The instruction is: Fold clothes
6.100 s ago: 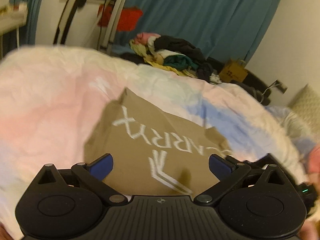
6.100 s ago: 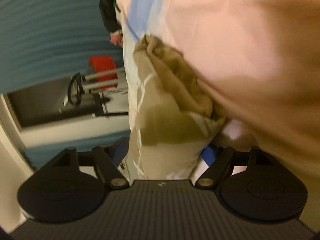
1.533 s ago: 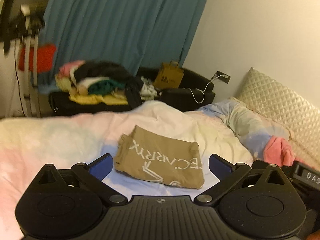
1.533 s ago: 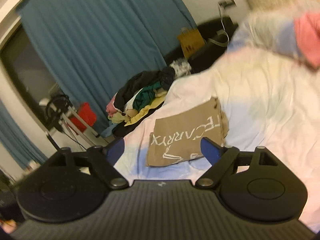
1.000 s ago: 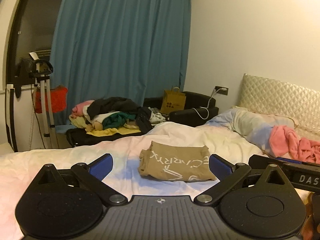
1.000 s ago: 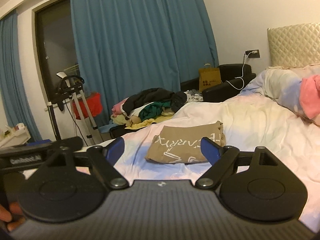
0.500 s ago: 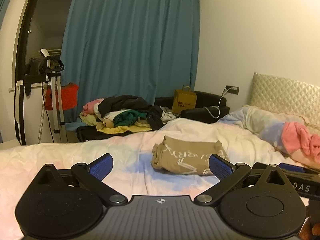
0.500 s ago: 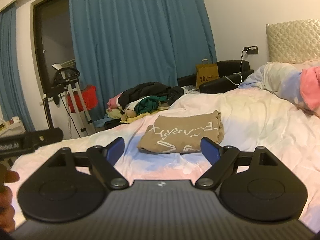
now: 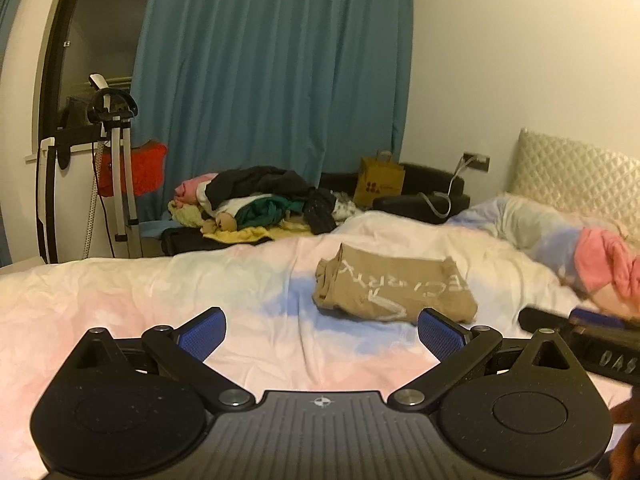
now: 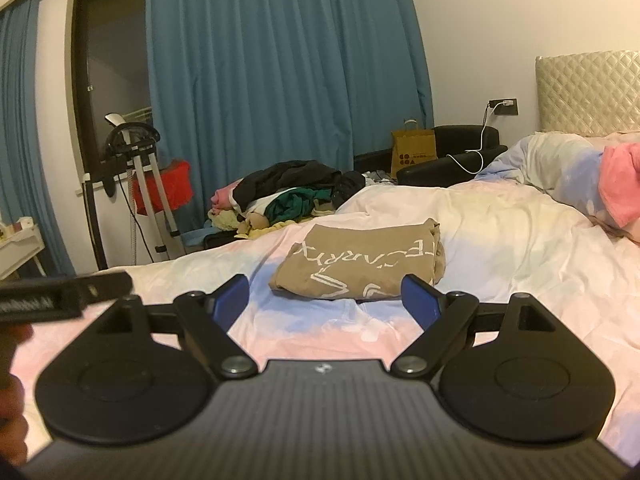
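A: Both grippers have pulled back from the shirt; left gripper and right gripper hover with jaws wide, empty.

B: Shirt lies folded on the bed, ahead, long axis crosswise, nearer the right one. Beyond it, the clothes pile.

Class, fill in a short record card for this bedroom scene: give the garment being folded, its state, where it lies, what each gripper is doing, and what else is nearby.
garment: tan shirt with white lettering
state: folded into a flat rectangle
surface: bed with a pastel cover
left gripper: open, holding nothing, apart from the shirt
right gripper: open, holding nothing, apart from the shirt
unfolded pile: heap of clothes beyond the bed, in front of the blue curtain
other: pink cloth by the pillow; paper bag near the wall
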The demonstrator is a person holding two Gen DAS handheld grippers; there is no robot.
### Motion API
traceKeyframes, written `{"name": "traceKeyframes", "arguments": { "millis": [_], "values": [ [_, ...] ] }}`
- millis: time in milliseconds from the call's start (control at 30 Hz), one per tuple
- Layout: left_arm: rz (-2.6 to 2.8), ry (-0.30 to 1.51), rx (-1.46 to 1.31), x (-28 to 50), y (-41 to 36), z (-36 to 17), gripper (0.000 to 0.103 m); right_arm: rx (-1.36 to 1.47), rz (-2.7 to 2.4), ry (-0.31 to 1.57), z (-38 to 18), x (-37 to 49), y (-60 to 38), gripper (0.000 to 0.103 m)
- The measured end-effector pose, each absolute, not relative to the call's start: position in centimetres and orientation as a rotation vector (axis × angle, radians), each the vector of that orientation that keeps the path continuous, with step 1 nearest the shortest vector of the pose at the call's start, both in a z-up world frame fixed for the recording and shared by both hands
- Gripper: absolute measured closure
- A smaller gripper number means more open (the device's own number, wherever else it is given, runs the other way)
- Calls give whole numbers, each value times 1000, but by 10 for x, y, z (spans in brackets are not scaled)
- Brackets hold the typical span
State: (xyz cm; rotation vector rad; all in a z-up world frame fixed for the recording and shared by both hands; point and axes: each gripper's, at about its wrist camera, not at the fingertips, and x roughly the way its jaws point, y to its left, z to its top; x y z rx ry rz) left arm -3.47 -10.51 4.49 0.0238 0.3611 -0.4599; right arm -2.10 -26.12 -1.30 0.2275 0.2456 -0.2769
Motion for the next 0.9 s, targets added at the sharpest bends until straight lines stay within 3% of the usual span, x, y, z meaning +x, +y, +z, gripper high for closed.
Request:
{"name": "traceKeyframes", "arguments": {
  "millis": [900],
  "values": [
    [-446,347,51,-47,-109,50,0,214,-276,262,-14,-20,-254,18]
  ]
}}
